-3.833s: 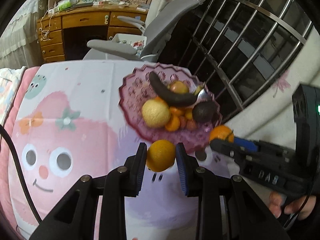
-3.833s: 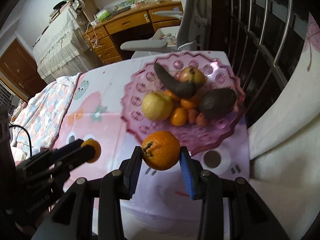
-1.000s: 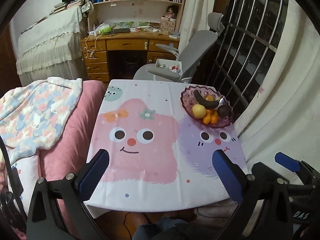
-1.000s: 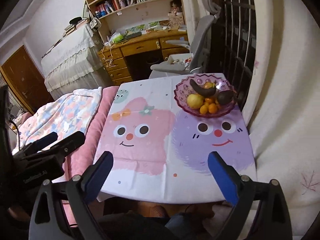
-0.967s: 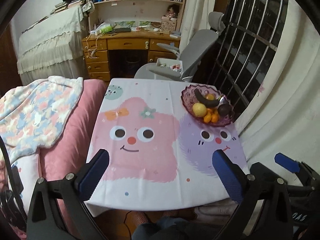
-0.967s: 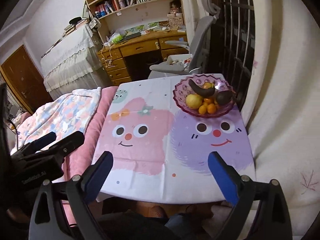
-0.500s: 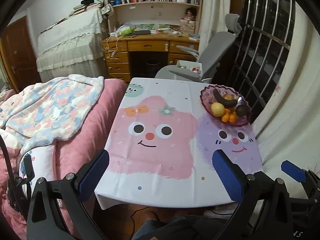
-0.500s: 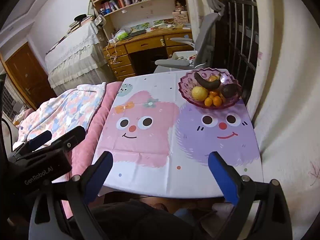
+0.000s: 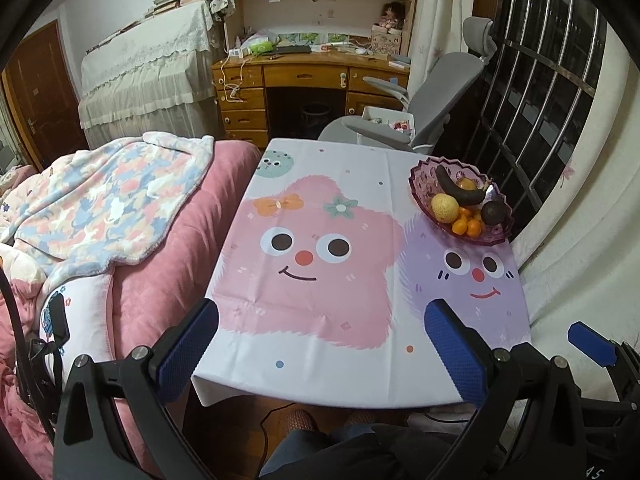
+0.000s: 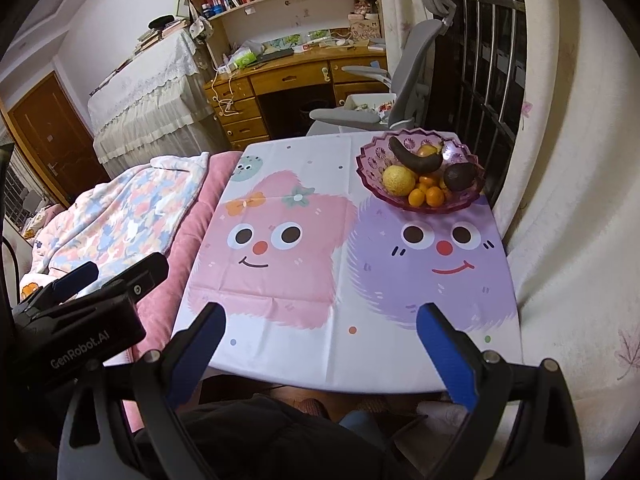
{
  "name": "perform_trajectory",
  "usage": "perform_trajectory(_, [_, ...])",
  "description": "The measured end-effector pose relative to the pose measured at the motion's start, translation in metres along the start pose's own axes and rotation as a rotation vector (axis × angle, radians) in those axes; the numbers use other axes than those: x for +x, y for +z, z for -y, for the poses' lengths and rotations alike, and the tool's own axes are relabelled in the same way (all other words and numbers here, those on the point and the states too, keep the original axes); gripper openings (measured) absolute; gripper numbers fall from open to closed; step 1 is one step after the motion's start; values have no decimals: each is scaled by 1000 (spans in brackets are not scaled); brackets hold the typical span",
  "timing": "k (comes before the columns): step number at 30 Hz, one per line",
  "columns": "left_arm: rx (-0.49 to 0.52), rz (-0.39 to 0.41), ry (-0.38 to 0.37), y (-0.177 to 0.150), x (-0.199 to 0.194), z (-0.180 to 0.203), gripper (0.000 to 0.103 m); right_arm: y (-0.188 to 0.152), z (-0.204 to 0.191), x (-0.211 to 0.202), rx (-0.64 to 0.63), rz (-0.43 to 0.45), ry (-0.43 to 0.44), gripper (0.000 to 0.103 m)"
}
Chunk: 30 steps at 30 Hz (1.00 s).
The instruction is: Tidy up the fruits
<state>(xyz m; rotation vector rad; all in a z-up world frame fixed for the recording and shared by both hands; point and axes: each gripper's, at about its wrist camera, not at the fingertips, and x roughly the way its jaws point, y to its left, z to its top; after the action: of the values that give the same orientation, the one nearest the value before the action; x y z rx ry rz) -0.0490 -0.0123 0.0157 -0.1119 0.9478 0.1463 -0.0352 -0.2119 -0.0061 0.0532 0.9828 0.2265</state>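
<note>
A purple glass fruit bowl (image 9: 422, 194) (image 10: 370, 178) stands at the table's far right corner. It holds a dark banana (image 9: 458, 192) (image 10: 414, 160), a yellow round fruit (image 9: 445, 208) (image 10: 399, 179), a dark avocado (image 9: 493, 213) (image 10: 459, 176) and small oranges (image 9: 469, 227) (image 10: 426, 196). My left gripper (image 9: 322, 350) hangs wide open and empty over the table's near edge, far from the bowl. My right gripper (image 10: 322, 350) is likewise wide open and empty. The left gripper's body (image 10: 80, 312) shows at the left of the right wrist view.
The table wears a cloth (image 9: 320, 264) with a pink and a purple cartoon face. A pink bed with a patterned blanket (image 9: 104, 204) lies left. A grey office chair (image 9: 420, 108), a wooden desk (image 9: 304, 80) and a barred window (image 9: 532, 92) stand beyond. A person's knees (image 9: 320, 448) are below.
Both grippers held oranges near the bowl 3.8 s ago; they are now empty and wide open, pulled far back. Over the last second the view has drifted slightly farther back and left.
</note>
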Motion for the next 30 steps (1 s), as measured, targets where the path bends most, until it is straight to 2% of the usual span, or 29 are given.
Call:
perform_trajectory(11, [7,-74,-7,-3,18,7,102,-2,9,10,25,-63,-29,98])
perform_trajectory(30, [6,-84,6,-3,23,10,102,-5,14,18,28,-84,-23,100])
